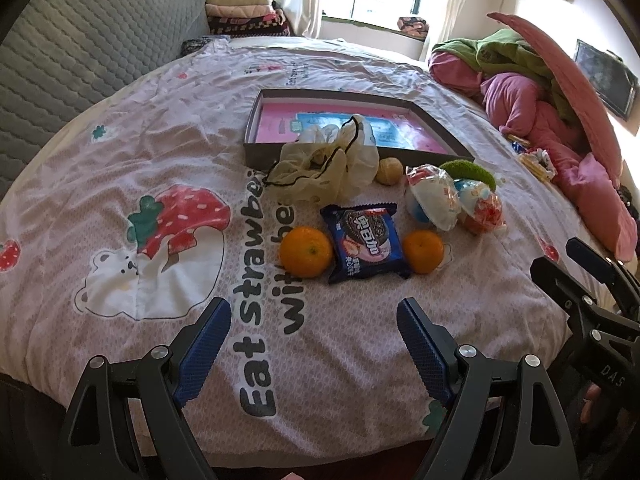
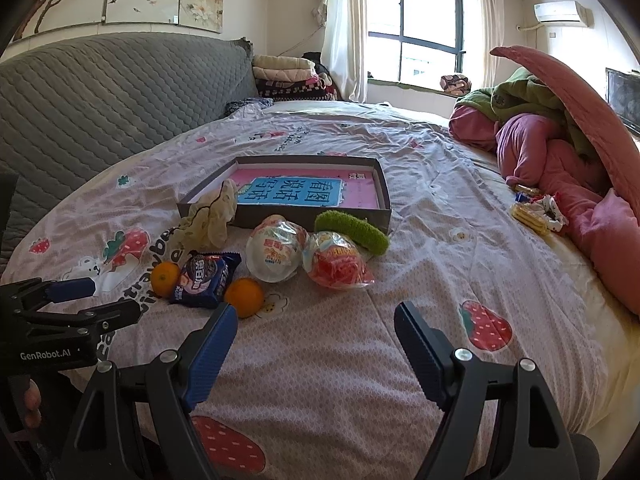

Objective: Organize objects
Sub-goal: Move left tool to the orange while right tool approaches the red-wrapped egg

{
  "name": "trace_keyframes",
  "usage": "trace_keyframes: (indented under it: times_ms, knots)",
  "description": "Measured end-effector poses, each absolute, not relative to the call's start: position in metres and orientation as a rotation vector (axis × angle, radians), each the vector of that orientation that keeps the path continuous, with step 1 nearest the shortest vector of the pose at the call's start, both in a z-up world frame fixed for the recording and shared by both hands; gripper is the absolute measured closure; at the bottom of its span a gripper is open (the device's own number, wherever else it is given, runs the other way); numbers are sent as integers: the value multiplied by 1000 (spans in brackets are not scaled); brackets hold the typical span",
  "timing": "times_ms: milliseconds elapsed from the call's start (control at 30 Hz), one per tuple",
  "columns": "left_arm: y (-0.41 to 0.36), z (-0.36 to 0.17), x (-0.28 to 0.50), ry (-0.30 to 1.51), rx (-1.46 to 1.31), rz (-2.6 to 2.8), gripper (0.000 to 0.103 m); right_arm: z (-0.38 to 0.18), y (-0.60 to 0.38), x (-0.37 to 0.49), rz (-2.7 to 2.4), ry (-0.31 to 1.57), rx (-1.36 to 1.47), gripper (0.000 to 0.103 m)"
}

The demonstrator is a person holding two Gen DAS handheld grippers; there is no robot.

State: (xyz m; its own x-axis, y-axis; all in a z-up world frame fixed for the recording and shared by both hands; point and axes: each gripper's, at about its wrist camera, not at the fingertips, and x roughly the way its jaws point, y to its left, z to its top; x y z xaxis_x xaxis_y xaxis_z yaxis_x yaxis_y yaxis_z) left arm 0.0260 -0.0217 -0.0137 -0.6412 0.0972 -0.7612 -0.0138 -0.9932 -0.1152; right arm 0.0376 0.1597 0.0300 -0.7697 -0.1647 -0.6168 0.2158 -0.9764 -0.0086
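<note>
Both grippers released, left (image 1: 314,344) and right (image 2: 316,344); snacks loose on bed at 12 o'clock, just before box (image 1: 256,156); risk: oranges (image 1: 306,252) rolling on soft quilt (image 1: 120,140) if nudged.

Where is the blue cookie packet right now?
The blue cookie packet lies flat on the pink bedspread, between two oranges, in front of the shallow grey box.
</note>
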Motion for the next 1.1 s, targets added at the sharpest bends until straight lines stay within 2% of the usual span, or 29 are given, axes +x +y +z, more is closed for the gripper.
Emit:
trace_keyframes:
  times_ms: [1100]
  knots:
    - [-24,-47,-4,-142,-1365,2737,17,6,175,11,-2779,87,1015,23]
